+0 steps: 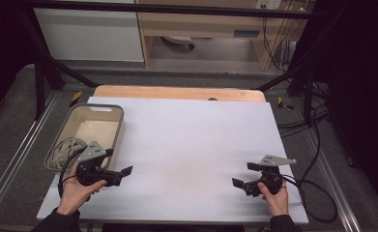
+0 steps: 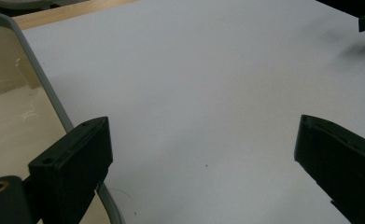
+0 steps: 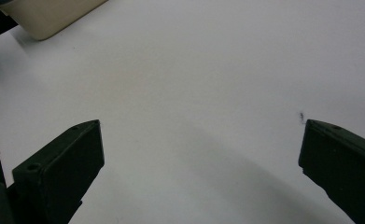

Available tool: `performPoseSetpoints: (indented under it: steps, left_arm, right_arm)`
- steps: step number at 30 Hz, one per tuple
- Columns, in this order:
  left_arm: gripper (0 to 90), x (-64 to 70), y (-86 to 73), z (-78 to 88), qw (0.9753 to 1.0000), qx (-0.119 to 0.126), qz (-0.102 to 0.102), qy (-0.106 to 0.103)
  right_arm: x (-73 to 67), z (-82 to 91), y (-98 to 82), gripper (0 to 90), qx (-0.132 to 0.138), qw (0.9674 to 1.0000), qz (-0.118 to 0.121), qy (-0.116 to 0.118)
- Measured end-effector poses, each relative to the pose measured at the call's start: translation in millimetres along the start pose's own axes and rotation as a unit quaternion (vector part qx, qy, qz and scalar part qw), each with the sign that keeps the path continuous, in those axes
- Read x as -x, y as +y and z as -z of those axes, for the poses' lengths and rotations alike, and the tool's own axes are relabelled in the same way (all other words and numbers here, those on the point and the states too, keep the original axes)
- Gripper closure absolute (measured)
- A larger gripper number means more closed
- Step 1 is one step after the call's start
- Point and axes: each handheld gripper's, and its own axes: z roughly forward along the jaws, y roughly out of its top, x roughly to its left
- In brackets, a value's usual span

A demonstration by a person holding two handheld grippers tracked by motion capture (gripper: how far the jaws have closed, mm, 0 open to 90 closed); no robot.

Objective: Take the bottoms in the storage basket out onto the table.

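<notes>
A grey bin point(image 1: 114, 126) stands at the table's left side, with a coiled pale rope point(image 1: 65, 148) in its near end. My left gripper point(image 1: 120, 165) is held just right of the bin's near corner, jaws wide apart and empty; in the left gripper view its span point(image 2: 203, 154) frames bare white board, with the bin's rim point(image 2: 45, 88) beside the left jaw. At the front right my right gripper point(image 1: 246, 175) is open too, pointing left, nothing between its jaws point(image 3: 201, 154).
A white board point(image 1: 191, 145) covers most of the wooden table point(image 1: 177, 92). Black cables point(image 1: 317, 193) trail off the right edge. A black frame and cabinets stand beyond the far edge.
</notes>
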Motion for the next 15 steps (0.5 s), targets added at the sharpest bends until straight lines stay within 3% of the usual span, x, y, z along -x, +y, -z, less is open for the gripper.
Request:
performPoseSetpoints:
  steps: [15]
  left_arm:
    - [4.2, -6.6, 7.7, 6.4, 0.9999, -0.009, -0.002, 0.007]
  right_arm:
    - [0.2, -0.4, -0.2, 0.5, -0.003, 1.0000, 0.002, -0.002]
